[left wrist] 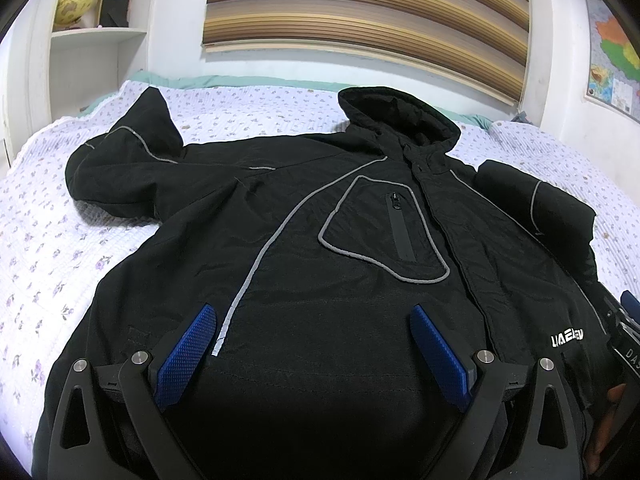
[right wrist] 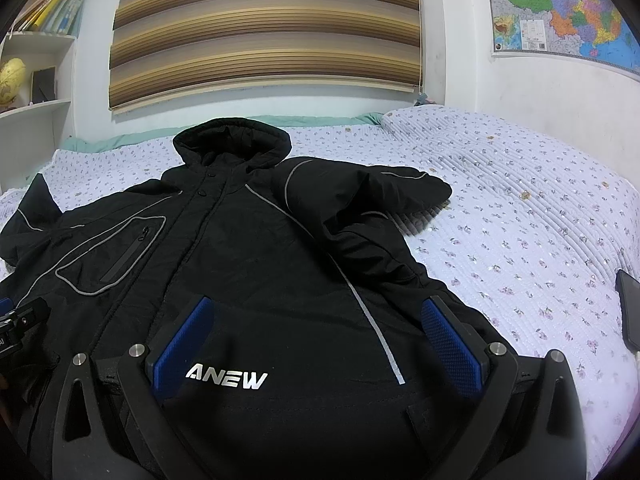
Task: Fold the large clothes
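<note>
Four blue fingers point(left wrist: 188, 356), two on each gripper, spread wide above one black jacket point(left wrist: 320, 220) at frame centre.

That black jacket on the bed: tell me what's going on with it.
A black hooded jacket with grey piping lies front-up, spread on the floral white quilted bedspread, hood toward the wall, both sleeves out to the sides. A person holds two blue-padded grippers above its lower hem: the left gripper and the right gripper, both open and holding nothing. No fold shows yet. A dark phone lies at the bed's right edge.
</note>
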Demonstrator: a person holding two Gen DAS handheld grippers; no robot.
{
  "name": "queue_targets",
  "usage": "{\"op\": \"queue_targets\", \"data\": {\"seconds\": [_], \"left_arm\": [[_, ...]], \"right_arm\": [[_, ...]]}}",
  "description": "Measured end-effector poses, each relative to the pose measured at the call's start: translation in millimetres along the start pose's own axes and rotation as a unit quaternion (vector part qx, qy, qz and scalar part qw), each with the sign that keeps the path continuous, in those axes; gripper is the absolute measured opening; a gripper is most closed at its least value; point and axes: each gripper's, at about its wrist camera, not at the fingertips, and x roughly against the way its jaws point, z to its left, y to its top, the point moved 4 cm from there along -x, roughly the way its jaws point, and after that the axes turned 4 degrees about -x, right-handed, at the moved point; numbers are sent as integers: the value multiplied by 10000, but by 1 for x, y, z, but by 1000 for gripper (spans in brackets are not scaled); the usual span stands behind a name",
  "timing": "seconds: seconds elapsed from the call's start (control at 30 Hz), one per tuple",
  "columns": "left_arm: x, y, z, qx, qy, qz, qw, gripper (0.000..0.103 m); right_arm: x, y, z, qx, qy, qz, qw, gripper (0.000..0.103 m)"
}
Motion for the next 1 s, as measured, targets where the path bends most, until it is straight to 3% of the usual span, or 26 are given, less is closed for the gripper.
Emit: {"op": "queue_targets", "data": {"seconds": [0.13,0.2,0.27,0.33,0.43,0.53,0.6,0.67,0.7,0.8,0.87,0.93,1.0], "left_arm": [[3,2,3,99,21,48,9999,98],[11,9,10,213,-148,194,9995,98],[30,22,27,410,-393,195,9982,98],[49,40,52,479,-414,116,9979,98],[68,69,101,424,-110,217,9988,98],[79,94,162,588,32,411,9974,98],[79,110,201,636,-92,475,9968,98],[71,123,239,837,-188,480,9952,98],[60,125,264,1096,-235,567,9921,98],[33,130,318,1665,-404,572,9836,98],[8,127,343,1899,-767,515,9774,98],[-21,119,370,2298,-824,505,9684,98],[-55,110,396,2733,-806,498,9572,98]], "right_arm": [[0,0,1,-18,13,-17,10000,103],[-3,1,5,101,-68,192,9997,103],[-1,5,15,299,-25,363,9989,103],[7,12,28,458,49,402,9981,103],[19,37,63,521,368,724,9953,103],[29,67,107,205,1131,927,9890,103],[26,80,147,151,1734,1107,9785,103],[14,86,181,21,2203,1499,9638,103],[2,82,195,147,2157,1607,9630,103],[-24,65,236,343,2206,1323,9657,103],[-40,37,257,841,1847,620,9772,103],[-64,8,269,1227,1490,580,9795,103],[-75,-7,274,1370,1511,745,9762,103]]}}
